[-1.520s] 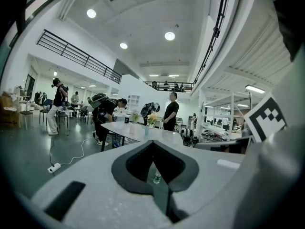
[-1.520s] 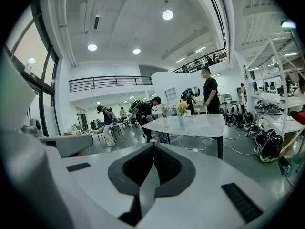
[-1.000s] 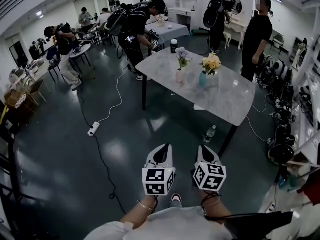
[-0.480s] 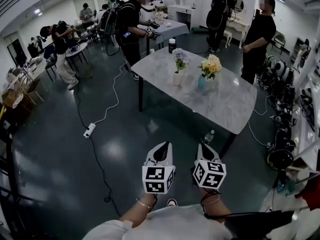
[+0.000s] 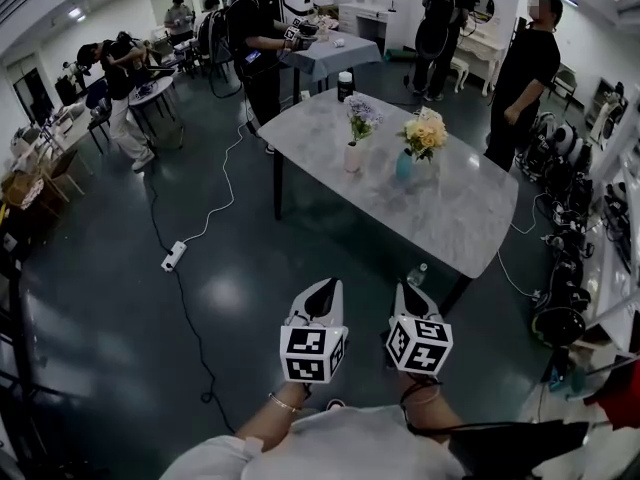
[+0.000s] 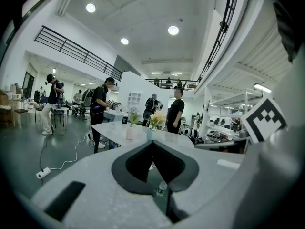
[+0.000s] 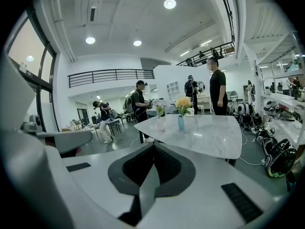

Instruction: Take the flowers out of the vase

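**A:** What is different from one second ago?

**B:** In the head view the table [image 5: 455,213] now looks a little larger, and its near corner reaches lower. The person with the backpack [image 5: 255,38] was bent over before and now stands upright. The two grippers keep their place, side by side.

**A:** How are the jaws?

**B:** The left gripper [image 5: 325,284] has its jaws pressed together, with nothing between them. It is the same for the right gripper [image 5: 408,289].

**A:** Where are the flowers?

**B:** They are still in the vases. The purple flowers [image 5: 363,116] stand in a pale pink vase [image 5: 353,156]. The yellow flowers [image 5: 424,133] stand in a slim blue vase [image 5: 404,164]. Both vases are upright on the table, well apart from the grippers.

**A:** And the materials?

**B:** The table top is pale and glossy like marble, with rounded corners and dark legs. The floor [image 5: 230,298] is dark and shiny. The grippers are matte white and pointed.
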The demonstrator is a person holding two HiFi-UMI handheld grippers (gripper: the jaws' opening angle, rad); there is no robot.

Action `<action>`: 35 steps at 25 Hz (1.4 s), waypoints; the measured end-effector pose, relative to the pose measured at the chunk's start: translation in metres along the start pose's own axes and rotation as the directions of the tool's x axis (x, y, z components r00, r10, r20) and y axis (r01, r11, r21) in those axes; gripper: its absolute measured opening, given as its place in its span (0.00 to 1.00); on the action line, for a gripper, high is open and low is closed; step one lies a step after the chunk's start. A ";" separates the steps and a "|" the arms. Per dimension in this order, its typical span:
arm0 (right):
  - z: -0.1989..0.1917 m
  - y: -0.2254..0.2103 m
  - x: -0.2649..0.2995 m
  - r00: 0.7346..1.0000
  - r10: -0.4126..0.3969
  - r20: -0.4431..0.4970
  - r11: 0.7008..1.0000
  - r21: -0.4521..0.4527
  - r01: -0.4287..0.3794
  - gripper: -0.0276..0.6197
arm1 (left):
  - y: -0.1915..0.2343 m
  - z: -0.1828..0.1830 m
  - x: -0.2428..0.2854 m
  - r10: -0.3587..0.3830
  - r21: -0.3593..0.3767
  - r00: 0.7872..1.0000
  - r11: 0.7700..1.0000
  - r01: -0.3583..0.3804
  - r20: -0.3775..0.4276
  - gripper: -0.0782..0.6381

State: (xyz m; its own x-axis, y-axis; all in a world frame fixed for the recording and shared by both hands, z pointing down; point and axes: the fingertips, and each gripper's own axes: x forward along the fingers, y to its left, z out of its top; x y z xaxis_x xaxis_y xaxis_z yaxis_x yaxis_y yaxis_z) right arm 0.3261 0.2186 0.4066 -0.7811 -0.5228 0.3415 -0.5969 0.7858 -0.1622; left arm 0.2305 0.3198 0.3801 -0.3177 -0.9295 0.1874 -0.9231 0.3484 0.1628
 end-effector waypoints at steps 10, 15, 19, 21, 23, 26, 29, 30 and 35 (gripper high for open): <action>-0.001 -0.011 0.014 1.000 -0.003 -0.019 1.000 0.013 0.003 0.05 | -0.002 -0.004 0.017 -0.026 0.014 0.999 1.000 0.026 -0.027 0.12; -0.002 -0.018 0.028 0.999 -0.030 -0.031 0.999 0.025 0.031 0.05 | 0.004 -0.005 0.034 -0.051 0.013 0.998 0.999 0.051 -0.042 0.12; 0.004 -0.023 0.049 0.998 -0.051 -0.029 0.998 0.038 0.052 0.05 | 0.015 -0.004 0.061 -0.078 0.011 0.996 0.997 0.079 -0.049 0.12; 0.010 -0.022 0.063 0.998 -0.061 -0.022 0.997 0.041 0.062 0.05 | 0.023 -0.001 0.076 -0.093 0.012 0.994 0.995 0.094 -0.052 0.12; 0.018 -0.019 0.080 0.997 -0.071 -0.015 0.997 0.037 0.071 0.05 | 0.034 0.005 0.091 -0.109 0.015 0.993 0.994 0.110 -0.048 0.12; 0.030 -0.012 0.105 0.996 -0.085 -0.006 0.996 0.032 0.085 0.05 | 0.052 0.013 0.114 -0.130 0.016 0.990 0.991 0.131 -0.046 0.12; 0.038 -0.007 0.129 0.995 -0.098 -0.012 0.994 0.038 0.098 0.05 | 0.068 0.021 0.136 -0.150 0.008 0.987 0.989 0.150 -0.053 0.12; 0.040 -0.005 0.135 0.995 -0.102 -0.015 0.994 0.038 0.102 0.05 | 0.073 0.024 0.143 -0.154 0.007 0.986 0.988 0.155 -0.057 0.12; 0.056 -0.006 0.166 0.990 -0.142 -0.020 0.988 0.051 0.143 0.05 | 0.093 0.035 0.178 -0.178 0.005 0.980 0.984 0.179 -0.084 0.12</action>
State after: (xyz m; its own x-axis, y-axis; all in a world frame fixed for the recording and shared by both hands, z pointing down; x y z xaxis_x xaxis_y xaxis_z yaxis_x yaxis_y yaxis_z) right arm 0.1898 0.1083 0.4124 -0.6842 -0.6227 0.3796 -0.7112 0.6849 -0.1585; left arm 0.0804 0.1828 0.3950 -0.1288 -0.9631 0.2362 -0.9662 0.1755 0.1889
